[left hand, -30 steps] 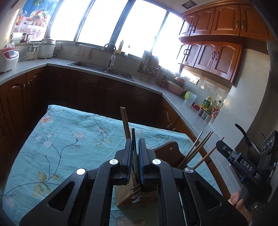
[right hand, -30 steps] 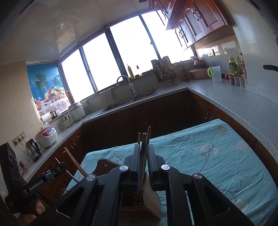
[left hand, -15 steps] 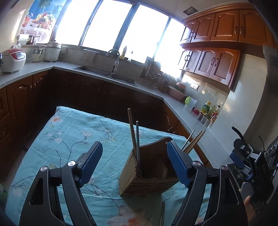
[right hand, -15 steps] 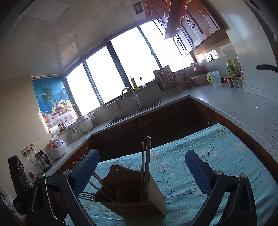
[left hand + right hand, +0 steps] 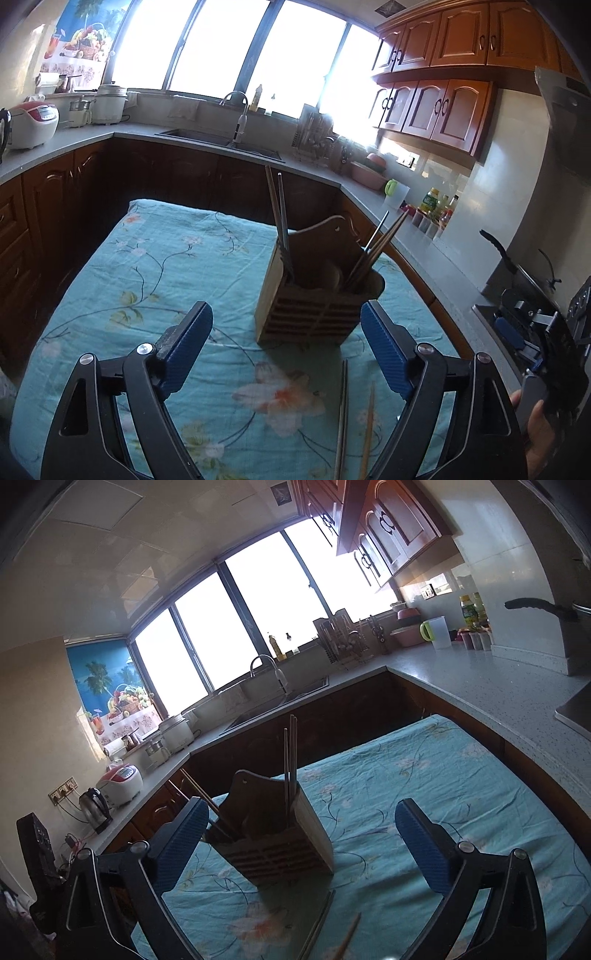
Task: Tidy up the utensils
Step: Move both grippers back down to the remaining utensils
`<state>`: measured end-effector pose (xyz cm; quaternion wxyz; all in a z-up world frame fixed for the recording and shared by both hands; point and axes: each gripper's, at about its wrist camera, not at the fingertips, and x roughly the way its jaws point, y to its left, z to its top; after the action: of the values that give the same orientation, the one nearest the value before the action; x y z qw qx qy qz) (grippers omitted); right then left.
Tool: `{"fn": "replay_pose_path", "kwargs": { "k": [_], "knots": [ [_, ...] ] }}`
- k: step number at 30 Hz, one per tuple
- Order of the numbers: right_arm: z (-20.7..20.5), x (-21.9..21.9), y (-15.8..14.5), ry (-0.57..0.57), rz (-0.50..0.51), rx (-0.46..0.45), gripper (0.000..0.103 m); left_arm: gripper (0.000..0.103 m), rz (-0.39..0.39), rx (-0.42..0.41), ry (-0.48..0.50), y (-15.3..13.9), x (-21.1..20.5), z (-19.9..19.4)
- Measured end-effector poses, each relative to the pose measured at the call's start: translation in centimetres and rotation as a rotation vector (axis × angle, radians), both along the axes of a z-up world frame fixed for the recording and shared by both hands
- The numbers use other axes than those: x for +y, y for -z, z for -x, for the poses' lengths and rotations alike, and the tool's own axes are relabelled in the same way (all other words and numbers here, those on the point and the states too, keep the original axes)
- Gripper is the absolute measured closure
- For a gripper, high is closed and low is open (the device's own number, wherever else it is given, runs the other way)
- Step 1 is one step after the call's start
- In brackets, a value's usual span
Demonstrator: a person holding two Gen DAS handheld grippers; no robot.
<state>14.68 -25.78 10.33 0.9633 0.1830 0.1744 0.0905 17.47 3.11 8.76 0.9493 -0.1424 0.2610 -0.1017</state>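
Two loose chopsticks (image 5: 345, 417) lie on the cloth (image 5: 147, 266) just in front of the holder (image 5: 314, 295), so the sorting looks mostly done but not finished. Inside the holder, one pair (image 5: 279, 218) stands upright in its left compartment and a few more sticks (image 5: 380, 240) lean out to the right. Left gripper (image 5: 286, 347) and right gripper (image 5: 299, 843) both gape wide, holding nothing, facing the holder.

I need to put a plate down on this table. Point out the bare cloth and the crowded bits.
Free: the cloth left of the wooden holder out to the table's left edge and far edge. Crowded: the near patch in front of the holder, where loose chopsticks lie between the open left gripper and right gripper.
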Motion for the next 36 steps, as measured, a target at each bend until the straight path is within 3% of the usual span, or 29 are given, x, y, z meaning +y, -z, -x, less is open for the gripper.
{"fn": "replay_pose_path", "kwargs": {
  "k": [18, 29, 32, 34, 36],
  "knots": [
    [7.3, -3.0, 6.4, 0.071, 0.006, 0.139, 0.001, 0.019, -0.014, 0.111, 0.070, 5.5, -1.5, 5.1],
    [7.7, -1.3, 11.4, 0.044, 0.049, 0.270, 0.002, 0.019, -0.041, 0.171, 0.093, 8.2, -2.3, 6.3],
    [7.1, -0.8, 12.3, 0.029, 0.056, 0.308, 0.012, 0.019, -0.057, 0.175, 0.099, 8.4, -2.7, 6.2],
    [6.4, -0.5, 13.2, 0.016, 0.059, 0.349, 0.030, 0.019, -0.067, 0.175, 0.104, 8.4, -3.0, 6.0],
    [5.5, -0.3, 14.1, 0.002, 0.056, 0.396, 0.040, 0.019, -0.076, 0.175, 0.115, 8.3, -3.4, 5.7]
  ]
}}
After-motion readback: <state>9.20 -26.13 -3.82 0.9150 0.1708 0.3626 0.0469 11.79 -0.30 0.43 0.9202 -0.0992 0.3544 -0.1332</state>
